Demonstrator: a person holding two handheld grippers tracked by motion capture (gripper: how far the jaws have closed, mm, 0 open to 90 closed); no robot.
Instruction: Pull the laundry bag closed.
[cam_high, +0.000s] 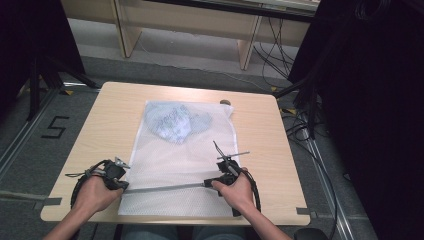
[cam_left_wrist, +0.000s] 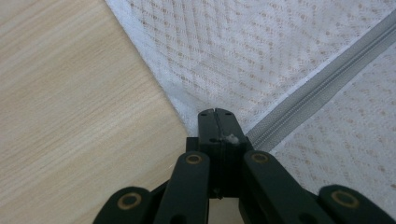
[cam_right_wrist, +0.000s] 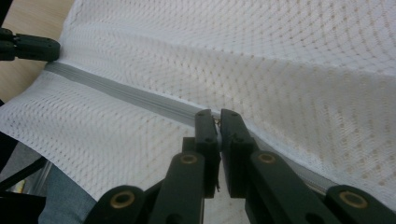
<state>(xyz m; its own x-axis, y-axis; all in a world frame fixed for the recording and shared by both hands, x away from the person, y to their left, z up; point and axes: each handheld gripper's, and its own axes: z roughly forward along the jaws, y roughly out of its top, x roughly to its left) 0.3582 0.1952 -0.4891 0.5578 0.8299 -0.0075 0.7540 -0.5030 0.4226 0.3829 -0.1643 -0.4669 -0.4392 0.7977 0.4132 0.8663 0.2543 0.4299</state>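
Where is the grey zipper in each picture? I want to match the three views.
High view: zipper runs level across the mesh bag's near end, between the grippers.
Left gripper view: diagonal, from the jaws to the upper right.
Right gripper view: diagonal, upper left to the jaws.
Shared landmark: the white mesh bag.

Your left gripper (cam_high: 121, 184) sits low, jaws pressed together; your right gripper (cam_high: 206, 185) is clamped too, both forearms reaching in from below.
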